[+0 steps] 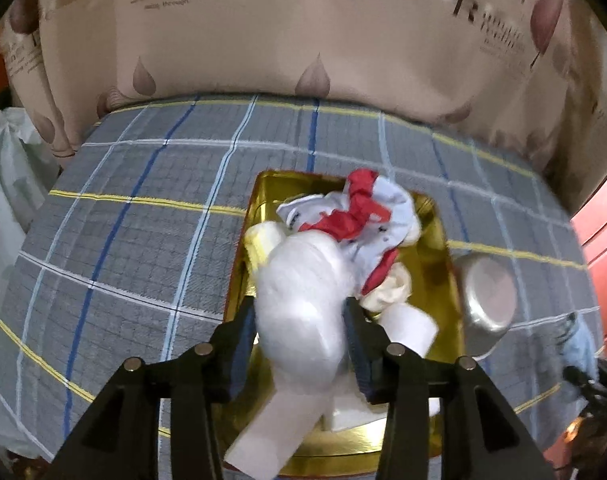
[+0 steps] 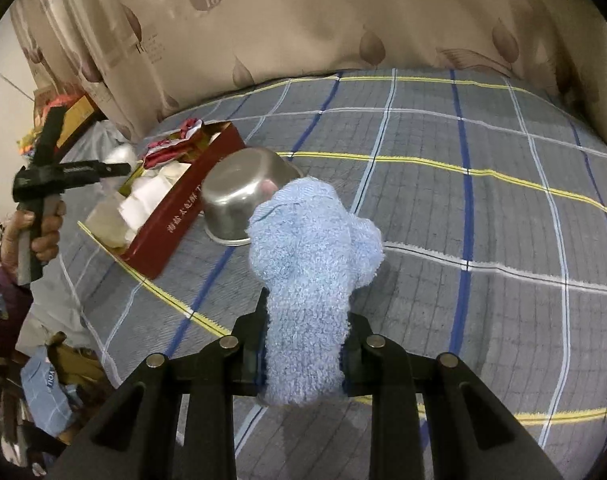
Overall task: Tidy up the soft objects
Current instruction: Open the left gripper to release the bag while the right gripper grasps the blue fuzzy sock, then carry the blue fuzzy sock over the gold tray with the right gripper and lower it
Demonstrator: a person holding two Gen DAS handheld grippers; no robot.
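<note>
Left wrist view, L to R: bed (image 1: 143,208) w/ grey plaid sheet, woven-looking, crossed by blue, white and yellow lines. Gold box (image 1: 443,280), shiny metallic inside, rectangular, sits on the sheet. In it: white soft bundle (image 1: 303,300), rounded, blurred, right between the jaws of the left gripper (image 1: 301,344). Jaws stand about half apart; blue pads sit at the bundle's 2 sides, but can't tell if they press it. No earlier pic, so grip unclear. Behind it a pile of cloth: red fabric (image 1: 359,212), crumpled, over pale blue-white pieces; cream cloth lower down. Steel bowl (image 1: 489,292), round, brushed metal, upside down, touching the box's right edge.

Right wrist view, L to R: a hand (image 2: 43,232) grips the other tool's handle at far left; clutter below the bed edge. Same box seen from outside, red wall w/ gold characters. Steel bowl just beside it, tilted mouth-down. Centre: blue sock (image 2: 307,280), fuzzy terry texture, thick, stands up from the right gripper (image 2: 303,356), whose jaws are clamped tight on its lower part, above the sheet.

Room: beige curtain (image 2: 343,20) w/ leaf prints and lettering behind the bed.
</note>
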